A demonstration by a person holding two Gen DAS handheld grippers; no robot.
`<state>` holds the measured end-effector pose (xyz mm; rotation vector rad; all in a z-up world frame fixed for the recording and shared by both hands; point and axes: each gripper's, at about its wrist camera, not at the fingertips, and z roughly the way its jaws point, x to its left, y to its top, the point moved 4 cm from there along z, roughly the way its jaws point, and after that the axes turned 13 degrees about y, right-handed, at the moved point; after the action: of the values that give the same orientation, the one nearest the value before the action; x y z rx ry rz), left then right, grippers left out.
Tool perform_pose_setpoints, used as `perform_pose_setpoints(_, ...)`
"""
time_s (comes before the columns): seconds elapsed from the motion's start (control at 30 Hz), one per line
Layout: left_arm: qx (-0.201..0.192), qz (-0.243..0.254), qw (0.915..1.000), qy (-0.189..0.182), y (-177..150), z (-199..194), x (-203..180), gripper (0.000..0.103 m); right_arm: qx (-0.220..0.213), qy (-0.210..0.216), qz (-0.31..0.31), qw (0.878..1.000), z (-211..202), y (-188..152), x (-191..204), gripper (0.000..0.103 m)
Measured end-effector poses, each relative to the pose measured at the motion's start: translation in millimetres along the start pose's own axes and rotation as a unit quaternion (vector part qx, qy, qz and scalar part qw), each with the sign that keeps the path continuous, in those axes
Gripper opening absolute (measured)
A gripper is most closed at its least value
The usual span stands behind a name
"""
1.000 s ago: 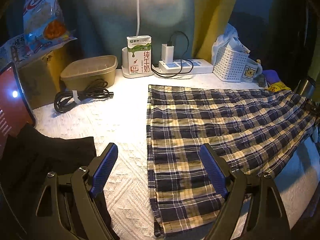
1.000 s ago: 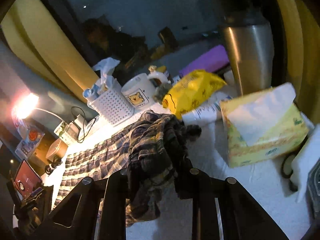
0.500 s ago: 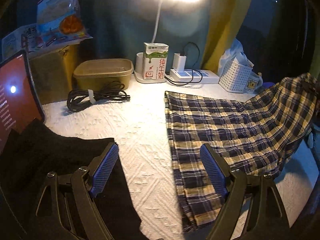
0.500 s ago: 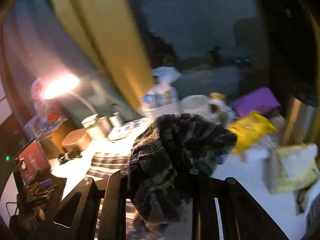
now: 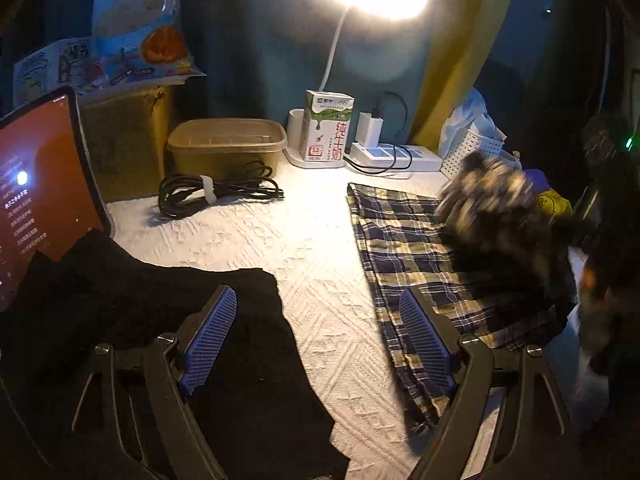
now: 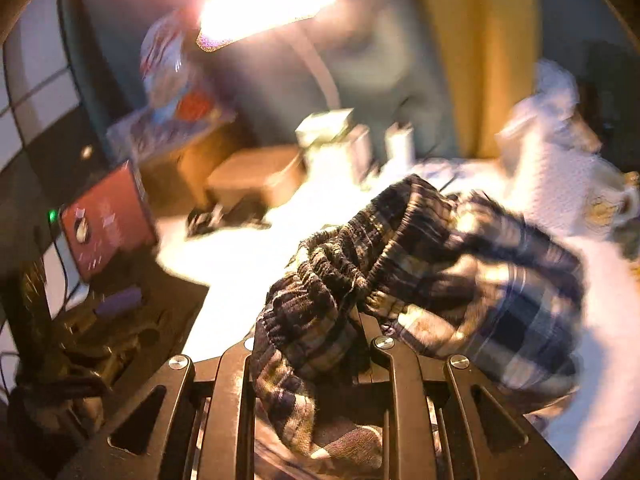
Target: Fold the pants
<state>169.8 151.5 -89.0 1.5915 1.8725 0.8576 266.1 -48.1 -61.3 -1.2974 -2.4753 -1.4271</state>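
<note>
My right gripper [image 6: 312, 320], jaws closing on the bunched waistband of the plaid pants [image 5: 412, 240] lying at 3 o'clock on the bedspread [image 5: 312, 264], could drop it mid-swing if that thin bite slips, while my left gripper [image 5: 316, 336] gapes wide, holding nothing.

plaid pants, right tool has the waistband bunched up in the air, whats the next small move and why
Probably carry the waistband on across and lay it over the flat part of the plaid pants. The right tool grips the bunched fabric above the bedspread, jaws closing on it, while the left tool hangs open and empty.
</note>
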Motion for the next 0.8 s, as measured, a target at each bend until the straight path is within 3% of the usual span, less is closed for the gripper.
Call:
perform_pose_setpoints(0.13, 0.006, -0.005, 0.9999, 0.007, -0.7, 4.5, 4.3, 0.084, 0.067, 0.009, -0.03, 0.997, 49.4, -24.9, 20.8, 0.021)
perform_pose_setpoints(0.17, 0.007, -0.007, 0.9999, 0.008, -0.7, 5.7, 4.8, 0.084, 0.082, 0.004, -0.041, 0.996, 57.2, -29.5, 24.1, 0.03)
perform_pose_setpoints(0.2, 0.008, -0.008, 0.9999, 0.008, -0.1, 6.3, 4.6, 0.084, 0.091, 0.004, -0.049, 0.995, 63.2, -32.9, 26.0, 0.041)
perform_pose_setpoints(0.23, 0.008, -0.008, 0.9999, 0.008, 0.5, 6.8, 4.1, 0.084, 0.091, 0.013, -0.054, 0.994, 64.6, -34.3, 29.5, 0.08)
perform_pose_setpoints(0.27, 0.008, -0.008, 0.9999, 0.007, 1.6, 7.2, 3.4, 0.084, 0.082, 0.028, -0.06, 0.994, 59.9, -33.9, 32.8, 0.103)
perform_pose_setpoints(0.37, 0.006, -0.003, 1.0, 0.008, 7.6, 8.8, -1.6, 0.084, 0.055, 0.043, -0.088, 0.994, 41.0, -29.0, 45.1, 0.103)
perform_pose_setpoints(0.5, -0.003, 0.013, 0.9999, -0.002, 20.5, 8.5, -17.3, 0.084, 0.028, 0.03, -0.073, 0.996, 11.2, -21.0, 32.6, 0.103)
perform_pose_setpoints(0.73, -0.016, 0.08, 0.9957, -0.043, 44.9, 19.4, -81.2, 0.084, -0.027, -0.053, -0.018, 0.998, -53.1, -23.2, -37.0, 0.103)
perform_pose_setpoints(0.8, -0.006, 0.104, 0.9929, -0.057, 47.8, 29.1, -103.7, 0.084, -0.036, -0.081, 0.006, 0.996, -71.0, -27.8, -63.2, 0.095)
